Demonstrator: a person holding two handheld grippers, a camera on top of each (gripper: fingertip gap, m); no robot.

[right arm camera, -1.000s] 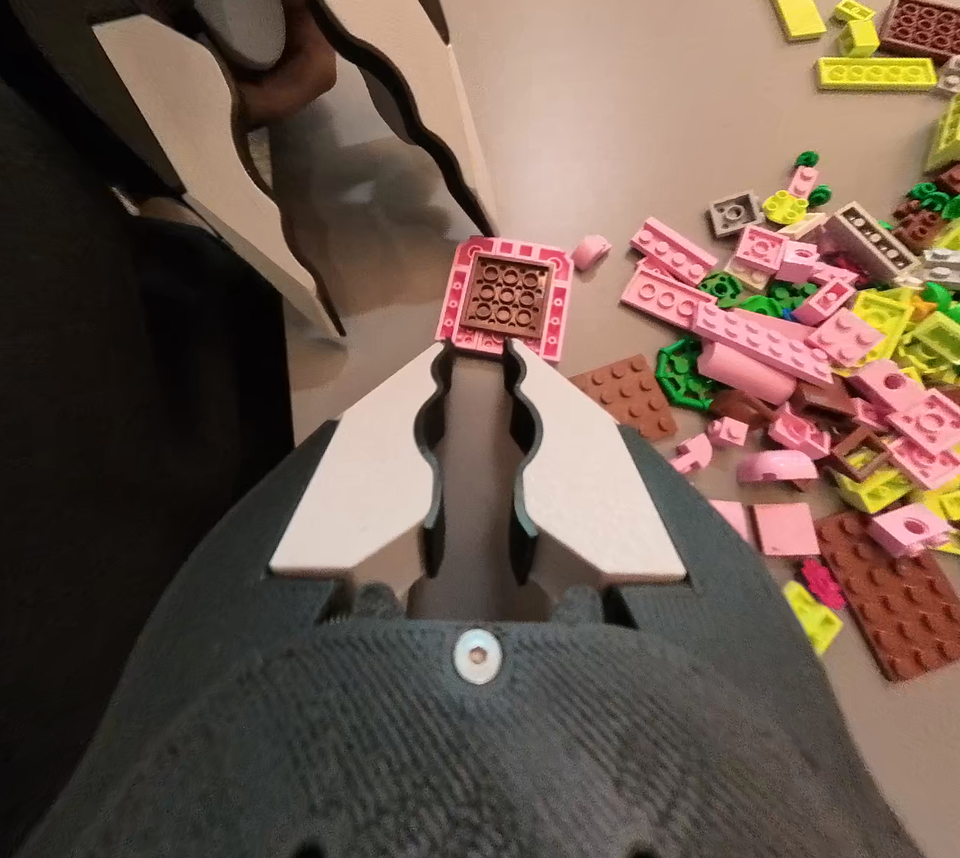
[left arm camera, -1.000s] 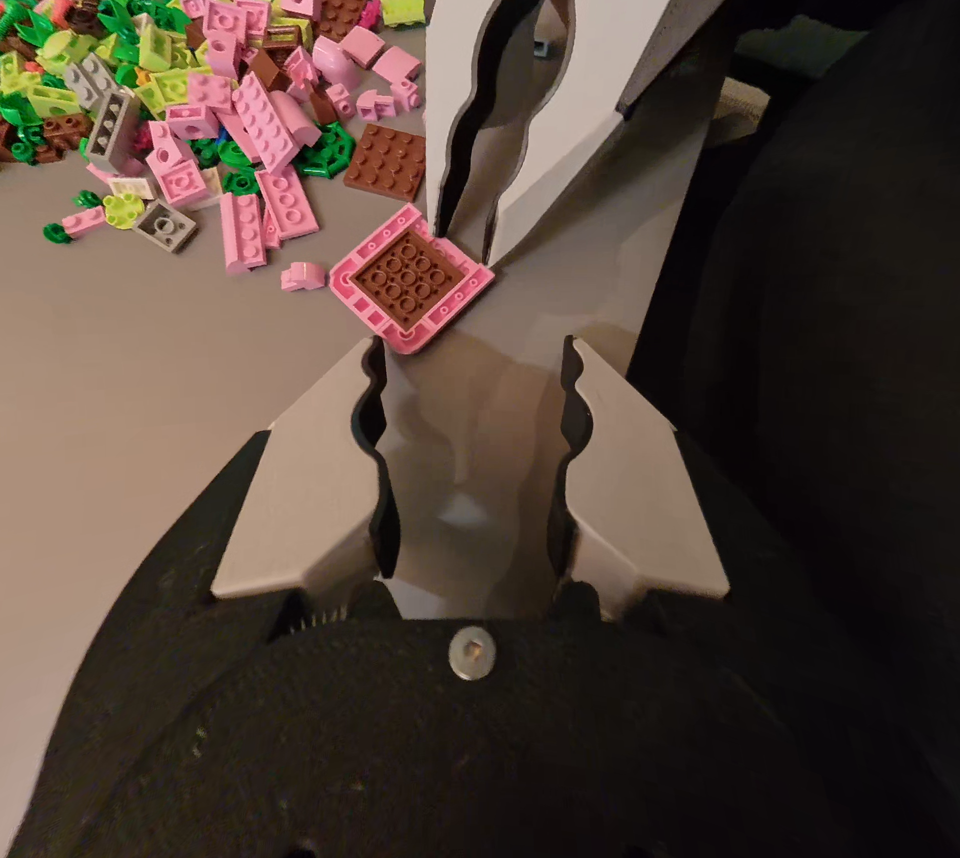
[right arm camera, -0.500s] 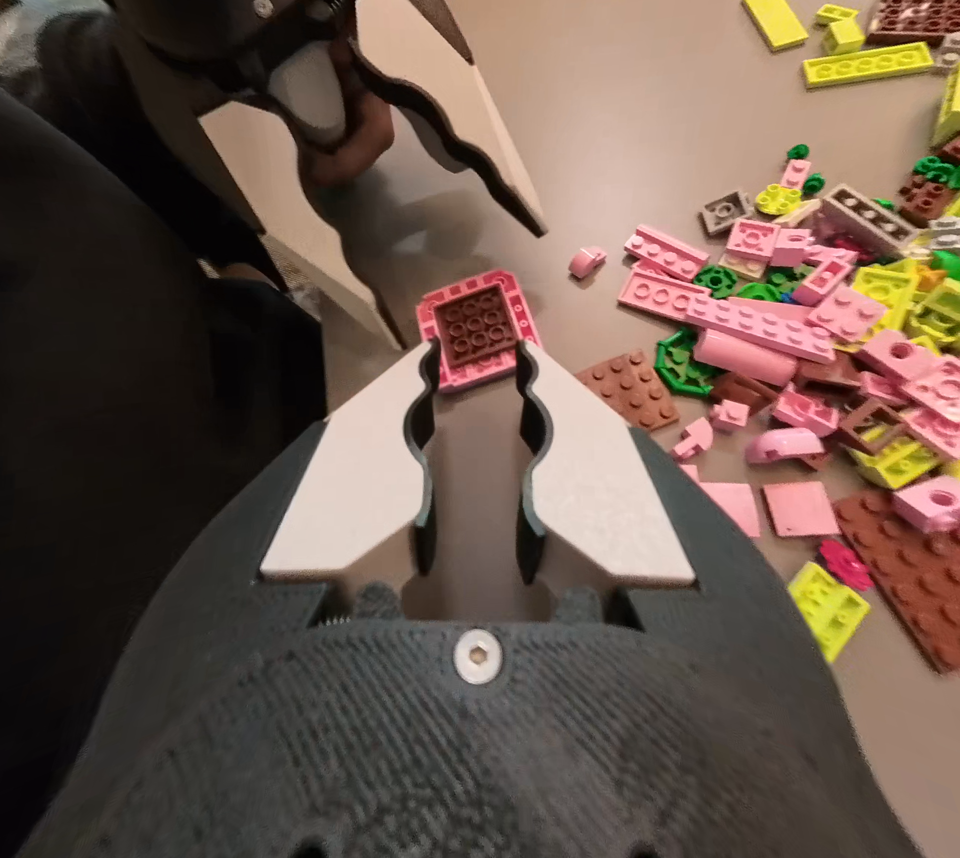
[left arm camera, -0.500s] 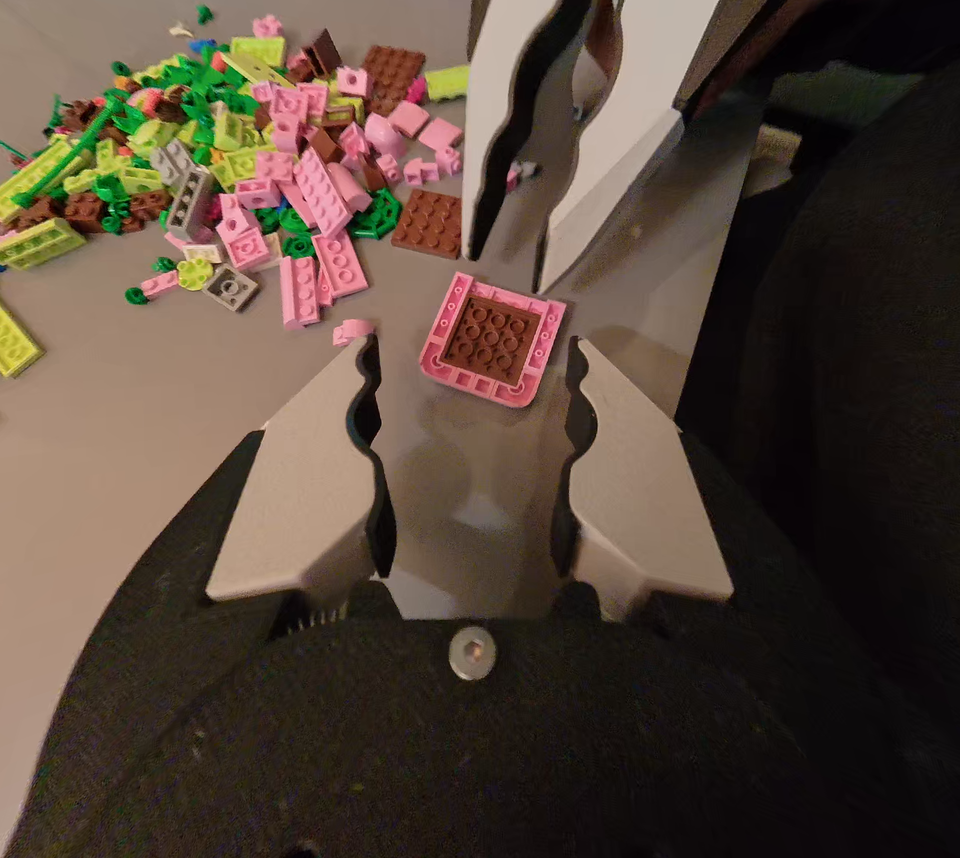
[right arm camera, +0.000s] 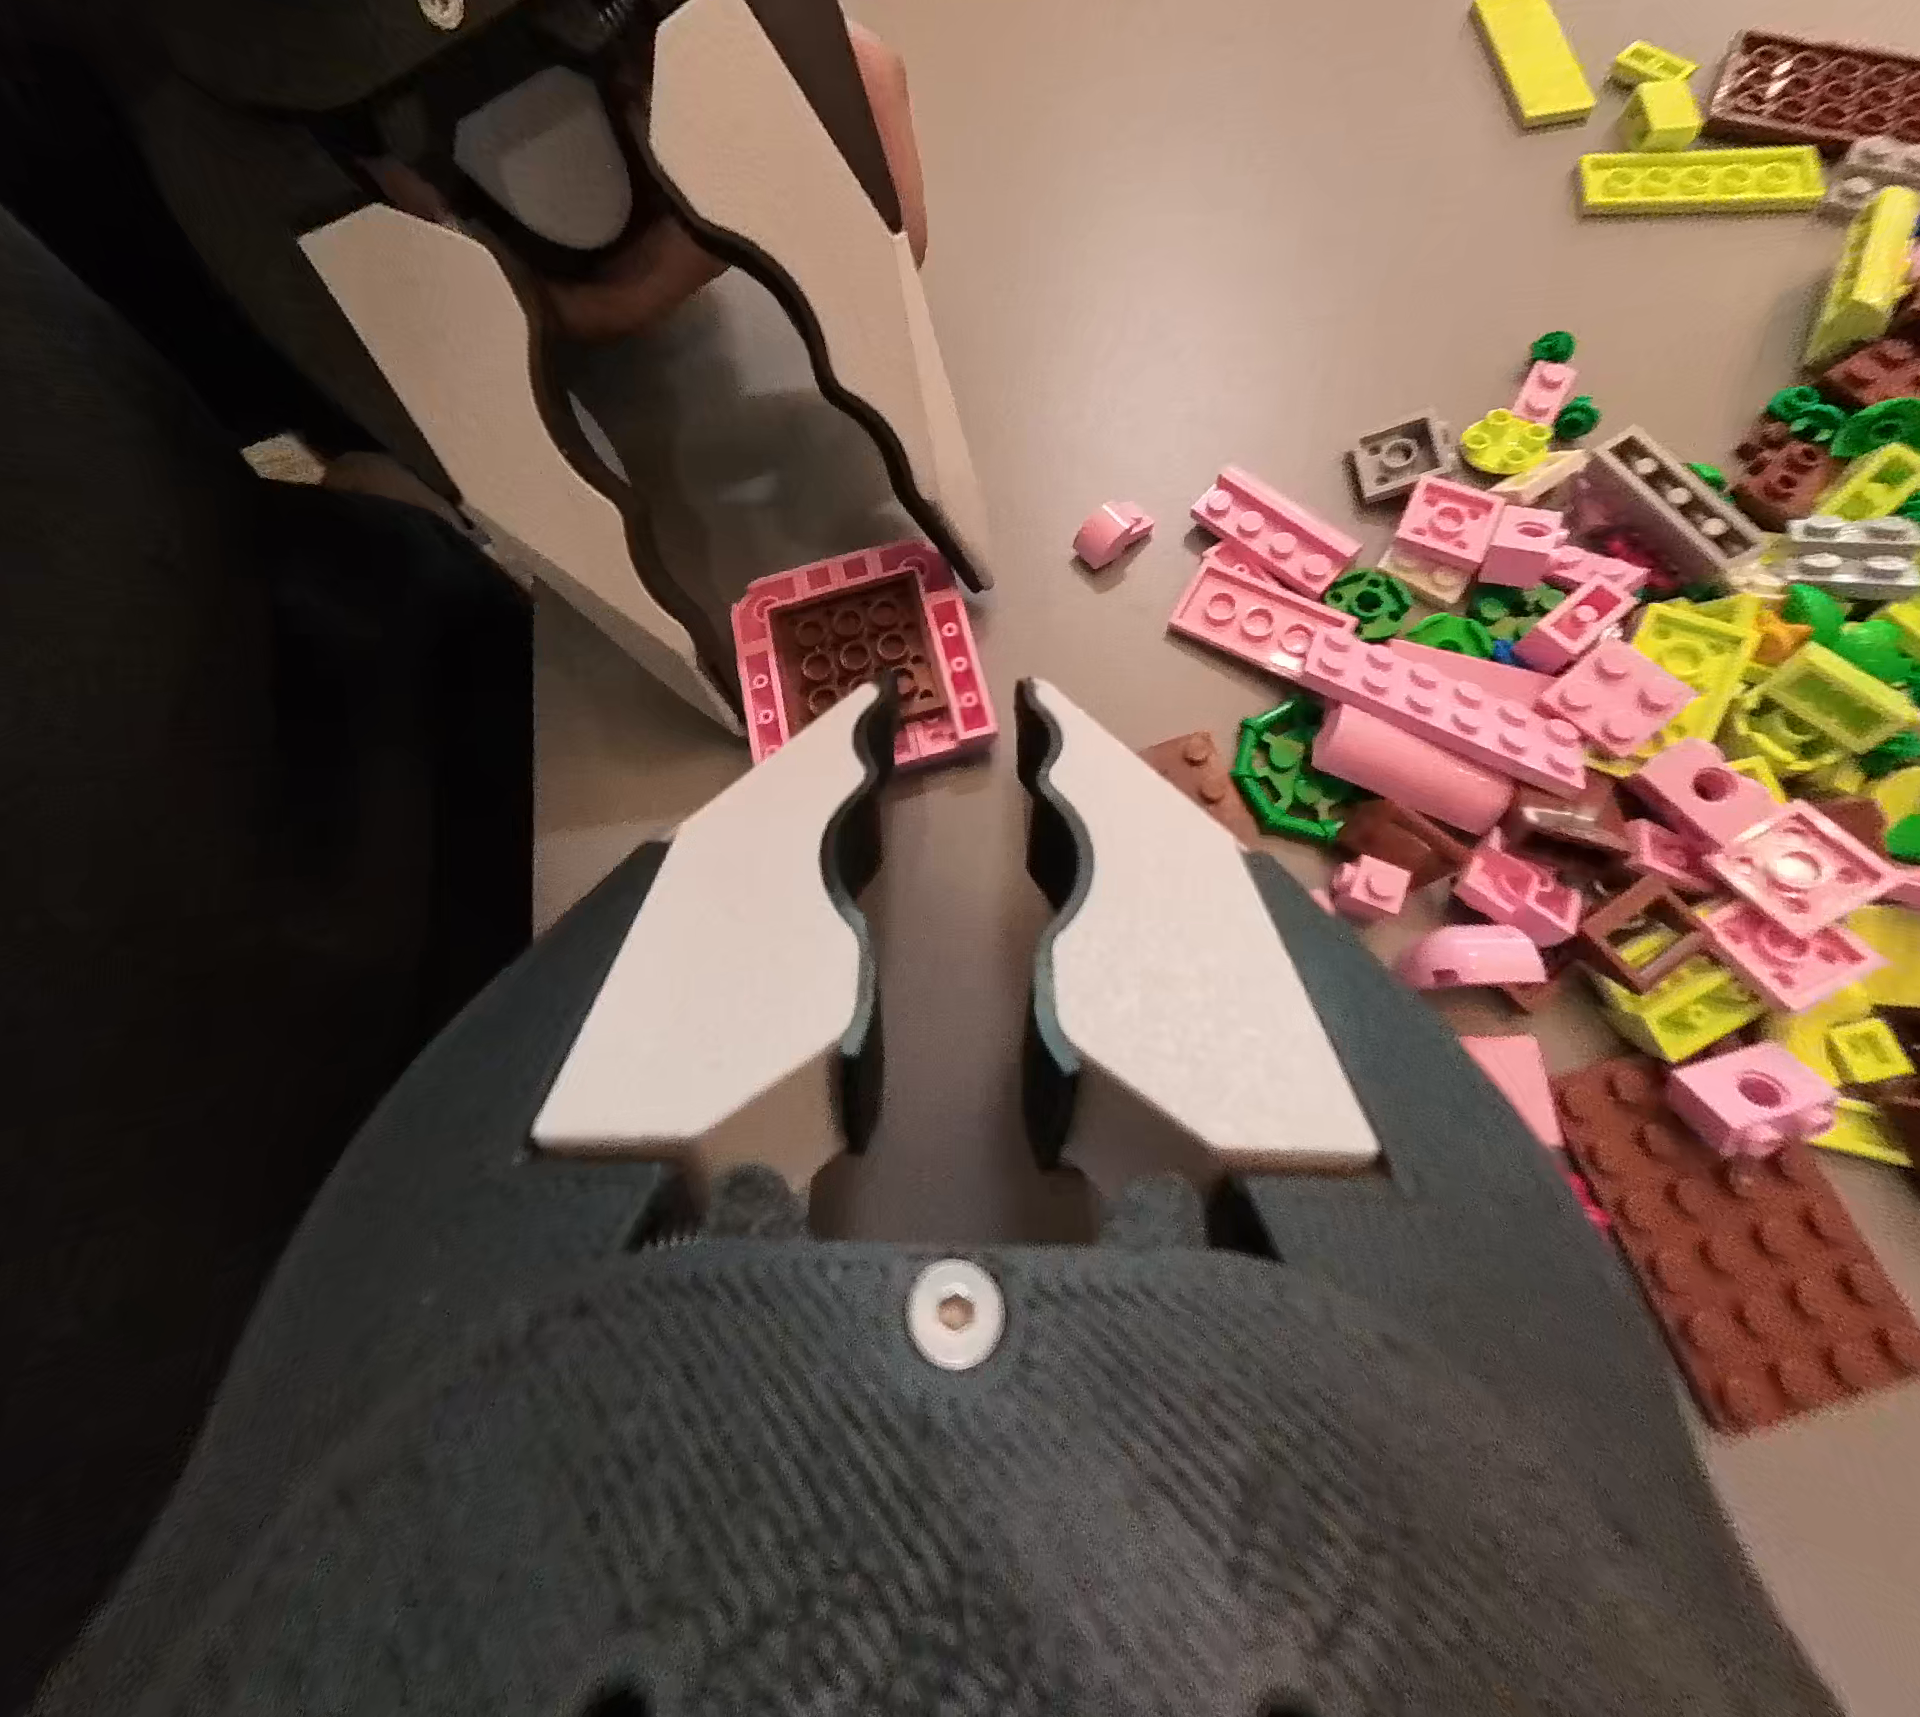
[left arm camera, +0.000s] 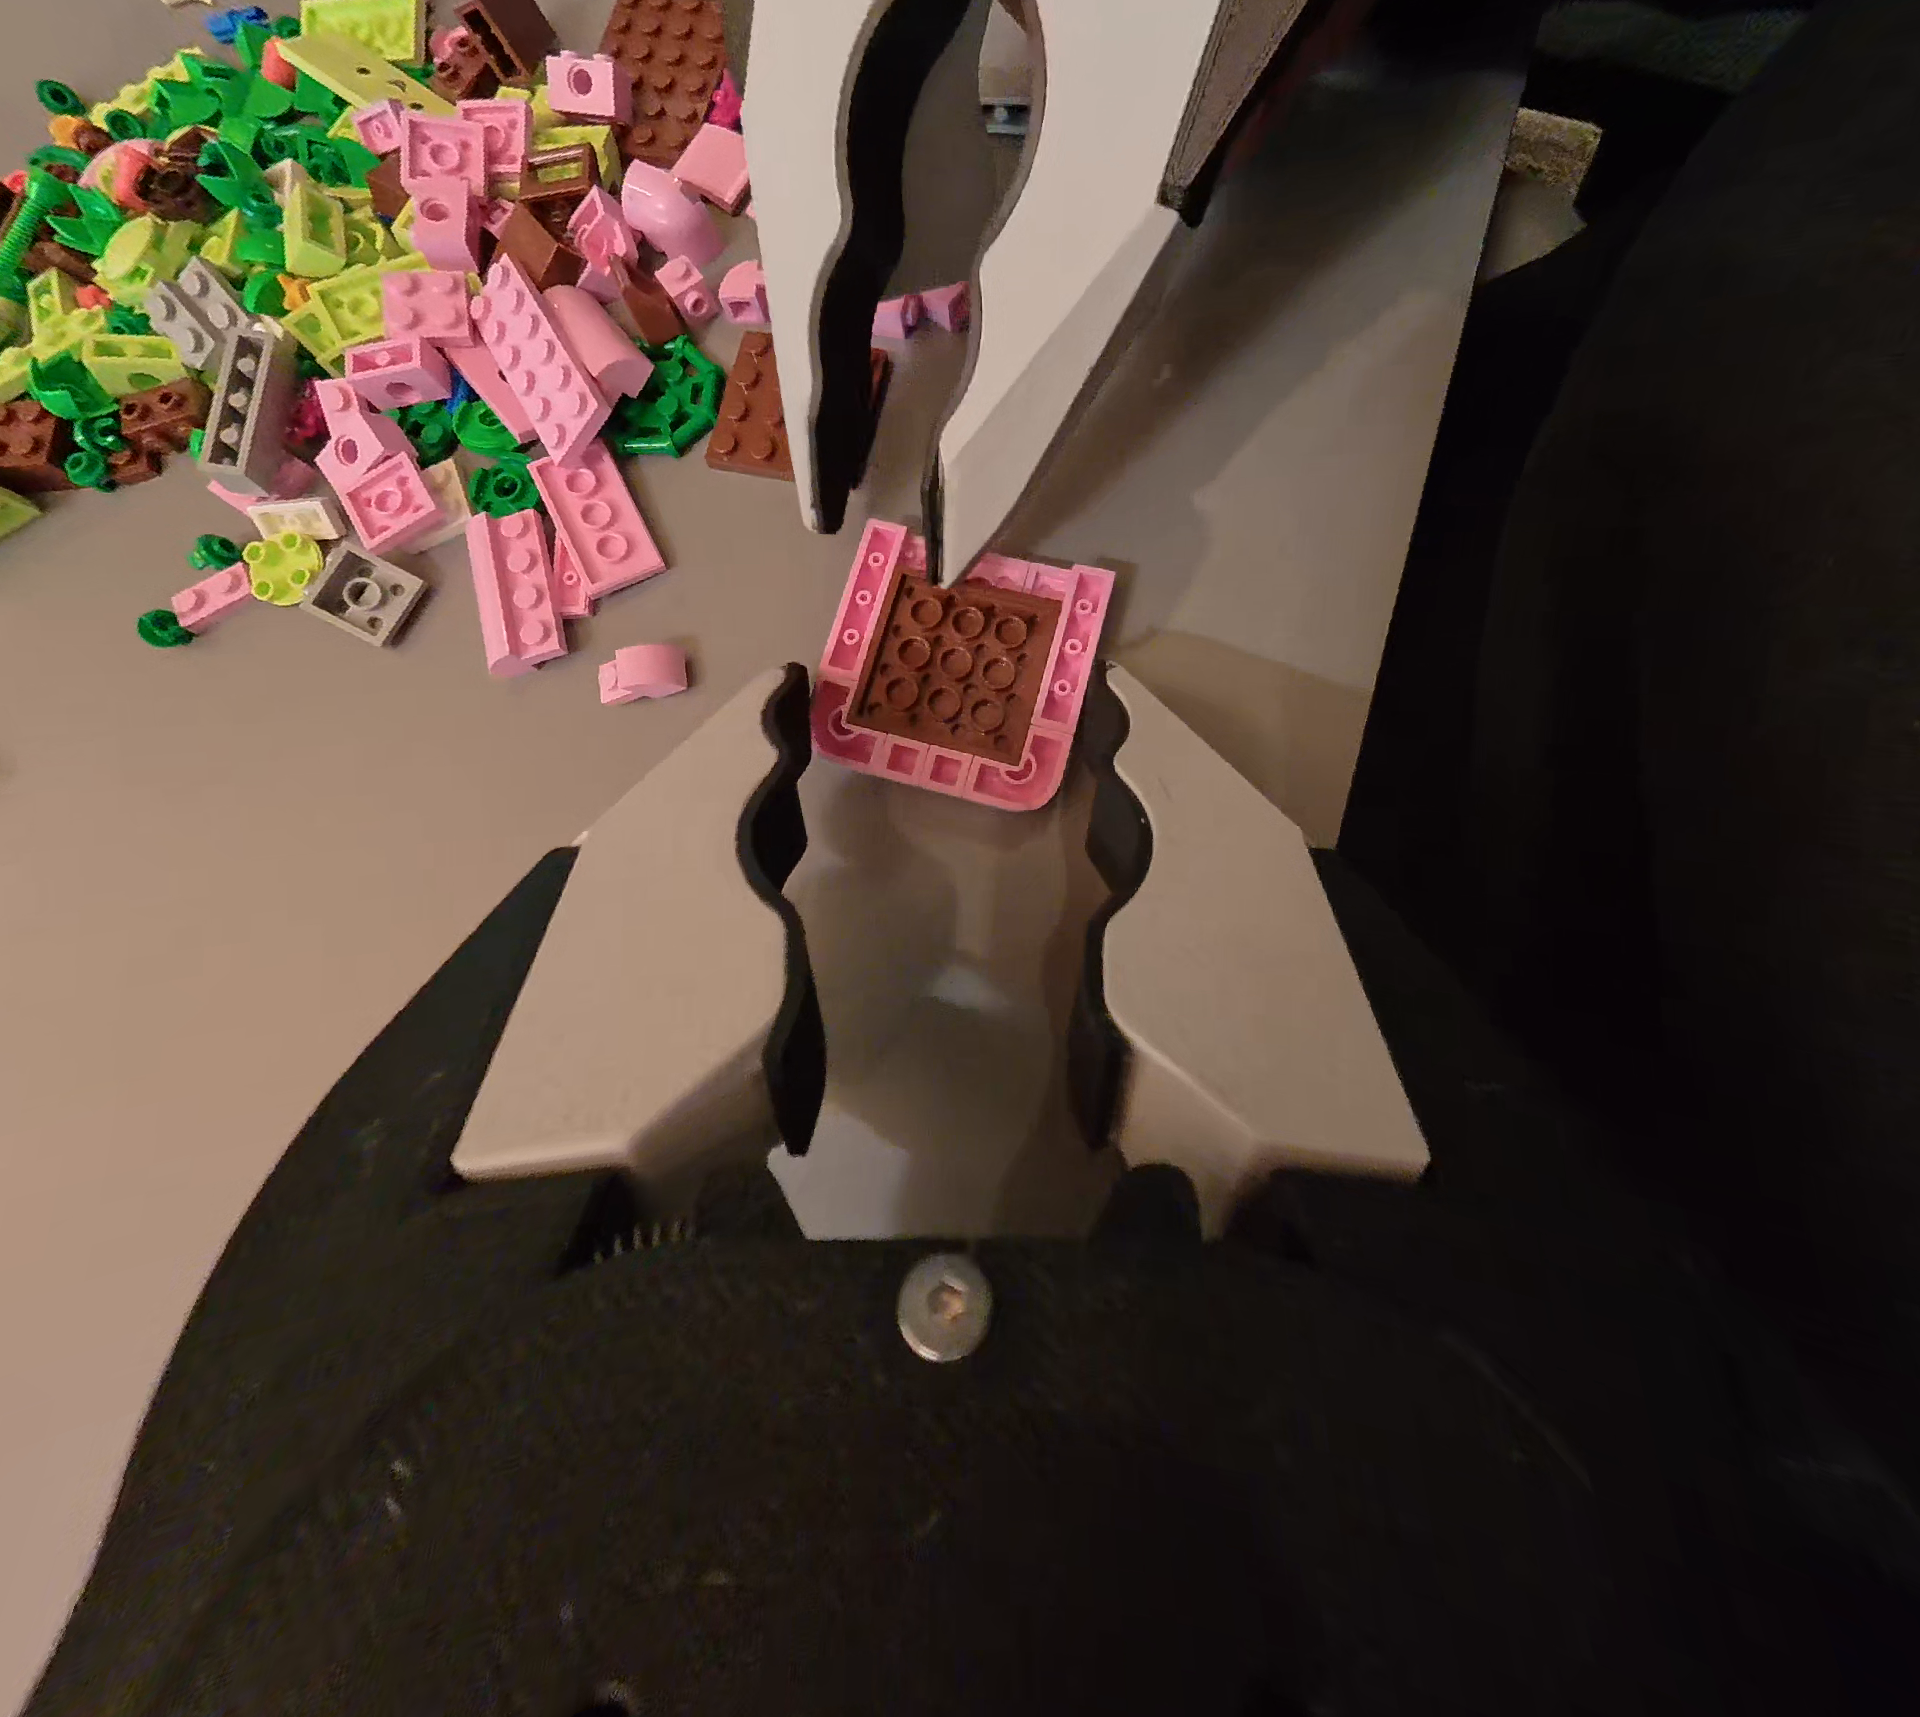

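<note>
Here the left hand-held gripper (left arm camera: 951,691) stands wide open, its fingertips flanking the near corners of a pink square plate (left arm camera: 961,665) that carries a brown studded plate (left arm camera: 956,654) and lies flat on the grey desk (left arm camera: 260,836) near its edge. The right hand-held gripper (right arm camera: 951,685) is partly open and empty, one tip over the plate. A heap of loose bricks (right arm camera: 1621,732) lies further in from that edge.

Two close wrist cameras, seemingly facing each other, both over the pink-and-brown plate (left arm camera: 961,665) (right arm camera: 857,665).
</note>
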